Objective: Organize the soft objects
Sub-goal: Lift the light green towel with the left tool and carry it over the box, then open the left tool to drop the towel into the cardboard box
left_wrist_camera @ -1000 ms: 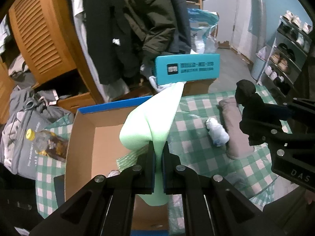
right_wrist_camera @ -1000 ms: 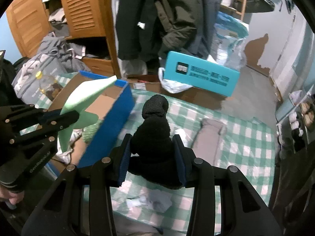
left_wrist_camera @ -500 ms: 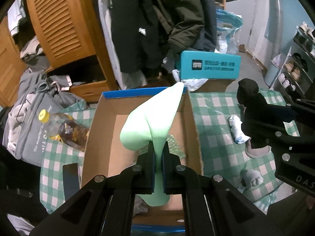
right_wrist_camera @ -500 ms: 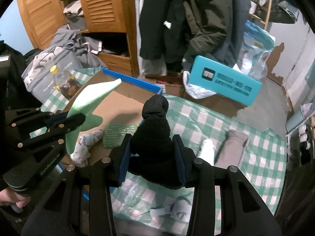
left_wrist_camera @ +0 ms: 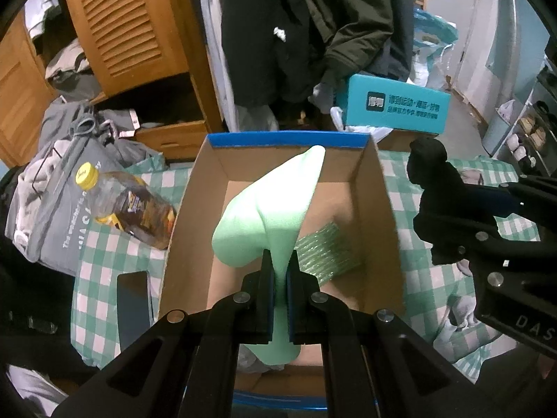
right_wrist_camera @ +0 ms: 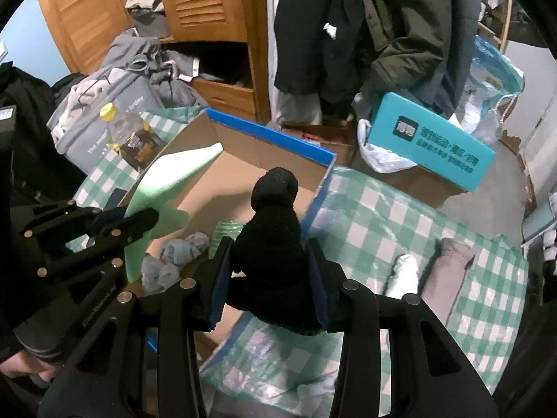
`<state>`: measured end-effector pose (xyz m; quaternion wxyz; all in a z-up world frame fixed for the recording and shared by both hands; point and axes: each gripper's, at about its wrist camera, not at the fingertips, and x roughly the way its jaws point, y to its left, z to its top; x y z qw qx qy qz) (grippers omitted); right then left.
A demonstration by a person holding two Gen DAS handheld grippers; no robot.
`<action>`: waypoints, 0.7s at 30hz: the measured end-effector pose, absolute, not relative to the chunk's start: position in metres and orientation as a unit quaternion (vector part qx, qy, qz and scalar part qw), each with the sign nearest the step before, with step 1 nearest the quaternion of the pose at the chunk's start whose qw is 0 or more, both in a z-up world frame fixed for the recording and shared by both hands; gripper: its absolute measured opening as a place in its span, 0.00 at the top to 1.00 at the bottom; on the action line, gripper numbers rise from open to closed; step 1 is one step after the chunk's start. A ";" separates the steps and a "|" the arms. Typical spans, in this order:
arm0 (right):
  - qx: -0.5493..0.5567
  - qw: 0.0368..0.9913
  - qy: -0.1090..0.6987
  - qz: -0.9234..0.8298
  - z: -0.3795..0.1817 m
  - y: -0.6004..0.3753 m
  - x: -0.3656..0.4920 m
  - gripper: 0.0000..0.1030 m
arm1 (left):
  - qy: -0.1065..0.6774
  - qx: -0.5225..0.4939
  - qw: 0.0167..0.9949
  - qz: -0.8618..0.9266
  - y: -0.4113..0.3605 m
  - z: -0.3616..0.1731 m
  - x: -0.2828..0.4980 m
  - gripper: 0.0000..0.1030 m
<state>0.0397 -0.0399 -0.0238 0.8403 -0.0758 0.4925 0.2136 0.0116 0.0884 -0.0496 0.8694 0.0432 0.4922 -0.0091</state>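
Left wrist view: the left gripper (left_wrist_camera: 280, 275) is clamped on a pale green sock (left_wrist_camera: 275, 205) held above the open cardboard box with blue rim (left_wrist_camera: 285, 138). The right gripper (right_wrist_camera: 269, 278) is clamped on a black knitted sock (right_wrist_camera: 271, 230) over the box's right wall. A ribbed green sock (left_wrist_camera: 323, 250) and grey socks (right_wrist_camera: 174, 257) lie inside; a white sock (right_wrist_camera: 402, 275) and a grey-brown folded cloth (right_wrist_camera: 447, 271) remain on the checked tablecloth (right_wrist_camera: 383, 216).
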 end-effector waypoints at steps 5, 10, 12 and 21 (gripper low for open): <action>-0.079 0.834 0.500 0.221 -0.031 -0.028 0.043 0.61 | 0.503 0.037 0.863 -0.003 0.095 -0.058 0.015 0.95; -0.083 0.827 0.507 0.229 -0.038 -0.017 0.046 0.61 | 0.513 0.035 0.857 0.002 0.102 -0.066 0.016 0.95; -0.084 0.824 0.510 0.231 -0.040 -0.013 0.048 0.61 | 0.517 0.033 0.855 0.003 0.105 -0.069 0.017 0.95; -0.088 0.818 0.513 0.244 -0.047 0.000 0.051 0.58 | 0.531 0.027 0.847 0.020 0.117 -0.077 0.018 0.69</action>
